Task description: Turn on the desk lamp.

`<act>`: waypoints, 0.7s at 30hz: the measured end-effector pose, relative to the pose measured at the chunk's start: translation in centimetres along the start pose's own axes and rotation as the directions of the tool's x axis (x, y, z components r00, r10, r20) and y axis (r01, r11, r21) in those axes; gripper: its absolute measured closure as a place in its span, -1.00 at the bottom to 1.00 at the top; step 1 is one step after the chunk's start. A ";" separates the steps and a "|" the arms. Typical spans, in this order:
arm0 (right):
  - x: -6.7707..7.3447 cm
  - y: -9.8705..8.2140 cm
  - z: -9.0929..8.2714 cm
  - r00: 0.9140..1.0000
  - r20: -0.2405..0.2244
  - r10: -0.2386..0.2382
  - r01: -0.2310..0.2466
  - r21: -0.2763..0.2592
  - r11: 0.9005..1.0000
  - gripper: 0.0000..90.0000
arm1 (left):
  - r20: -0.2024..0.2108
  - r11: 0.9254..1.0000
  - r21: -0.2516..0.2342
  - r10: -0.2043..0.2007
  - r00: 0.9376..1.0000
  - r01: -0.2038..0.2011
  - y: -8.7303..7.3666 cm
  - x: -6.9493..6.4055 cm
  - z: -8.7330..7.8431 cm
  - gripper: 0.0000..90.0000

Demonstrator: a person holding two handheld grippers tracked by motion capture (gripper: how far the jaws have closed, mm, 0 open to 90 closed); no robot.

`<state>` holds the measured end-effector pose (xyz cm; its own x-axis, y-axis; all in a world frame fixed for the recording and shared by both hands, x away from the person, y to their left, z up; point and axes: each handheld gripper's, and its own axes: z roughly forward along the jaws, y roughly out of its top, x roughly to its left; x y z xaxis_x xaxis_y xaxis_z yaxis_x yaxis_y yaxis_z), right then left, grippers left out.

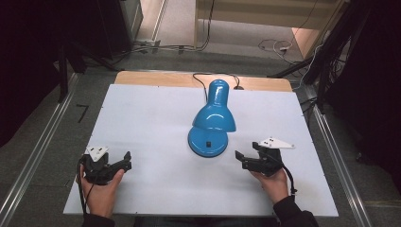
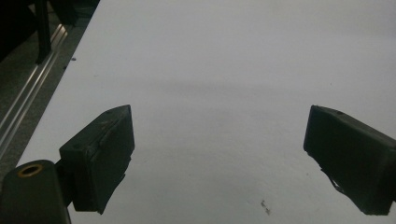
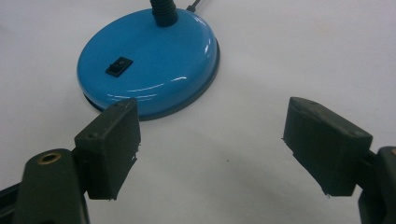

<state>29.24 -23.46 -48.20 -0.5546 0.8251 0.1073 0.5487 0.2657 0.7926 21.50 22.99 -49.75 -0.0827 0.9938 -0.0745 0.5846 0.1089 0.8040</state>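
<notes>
**Blue lamp waited between two open grippers**

Grey carpet and aluminium rails framed the room, with dark stands and loose cables lying beyond the far edge of the table [image 1: 142, 109]. White sheeting covered almost all of that table, matte and bare, leaving a strip of pale wood uncovered at the back.

Centred on the sheet stood the blue lamp [image 1: 213, 118], its shade bowed forward over its own round base [image 3: 149, 60], its cord trailing off the far edge. That central spot probably put it within equal reach of both hands. A black rocker switch [image 3: 118, 66] sat on top of the base, facing the person, which would suit a press from the near side.

Nearer the person, the right gripper [image 1: 247, 156] lay close to the base without touching it, jaws spread wide and holding nothing; its own view looked straight at the switch side, so it seemed the likelier one to act. Well apart on the left, the left gripper [image 1: 124, 161] was likewise released and empty, pointed at bare sheet, apparently just parked.
</notes>
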 end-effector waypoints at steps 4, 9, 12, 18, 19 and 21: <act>0.3 0.1 0.3 1.000 -0.008 -0.003 0.003 0.002 1.000 -0.61 | 0.000 1.000 0.000 -0.002 1.000 0.002 0.0 0.1 0.0 -0.79; 0.4 0.2 0.3 1.000 -0.011 -0.006 0.006 0.001 1.000 -0.59 | 0.000 1.000 0.001 -0.003 1.000 0.003 0.0 0.1 0.0 -0.79; 0.4 0.2 0.3 1.000 -0.012 -0.007 0.007 0.002 1.000 -0.58 | 0.001 1.000 0.004 -0.002 1.000 0.002 0.0 0.0 0.0 -0.79; 0.6 0.3 0.6 1.000 -0.018 -0.012 0.012 0.004 1.000 -0.55 | 0.003 1.000 0.003 -0.009 1.000 0.009 0.0 0.1 0.0 -0.79; 0.6 0.3 0.6 1.000 -0.018 -0.012 0.012 0.004 1.000 -0.55 | 0.004 1.000 0.003 -0.009 1.000 0.009 0.0 0.1 0.0 -0.79; 1.1 0.5 0.8 0.999 -0.026 -0.021 0.021 0.005 1.000 -0.54 | 0.004 1.000 0.003 -0.008 1.000 0.008 0.0 0.1 0.0 -0.79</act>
<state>29.43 -22.01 -48.15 -0.5824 0.8059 0.1062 0.5401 0.2860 0.7915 21.51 23.08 -49.78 -0.0846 0.9929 -0.0834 0.5867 0.1173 0.8013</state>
